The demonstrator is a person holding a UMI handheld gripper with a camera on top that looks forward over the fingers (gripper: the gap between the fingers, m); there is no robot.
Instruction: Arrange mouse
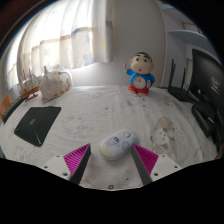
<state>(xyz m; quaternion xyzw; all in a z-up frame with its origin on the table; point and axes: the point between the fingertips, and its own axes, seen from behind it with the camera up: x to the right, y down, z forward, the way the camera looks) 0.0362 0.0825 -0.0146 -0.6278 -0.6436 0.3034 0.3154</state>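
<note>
Mouse (pixel 117 146): white/grey, lies on the worktop (pixel 95 115) just ahead of the tool (pixel 113 160), roughly centred between the two fingers' tips, not yet between the pads. Tool spread wide, holding nothing; magenta pads (pixel 78 157) sit either side with clear gaps to the mouse.

Handling guess: light, rigid plastic shell, smooth and rounded on top so likely slippery; best taken across its two long flanks low down, not over the domed back. Not fragile, but could skid or rotate on the cloth-like white cover if pinched off-centre.

Around it: a small pale crumpled item (pixel 162 132) near the right of the mouse, cannot tell what. Dark mousepad (pixel 36 125) well to the left. Cartoon boy figurine (pixel 140 74) stands upright beyond, farther back. A white toy (pixel 50 83) at back left. Dark equipment (pixel 200 90) on the right edge.
</note>
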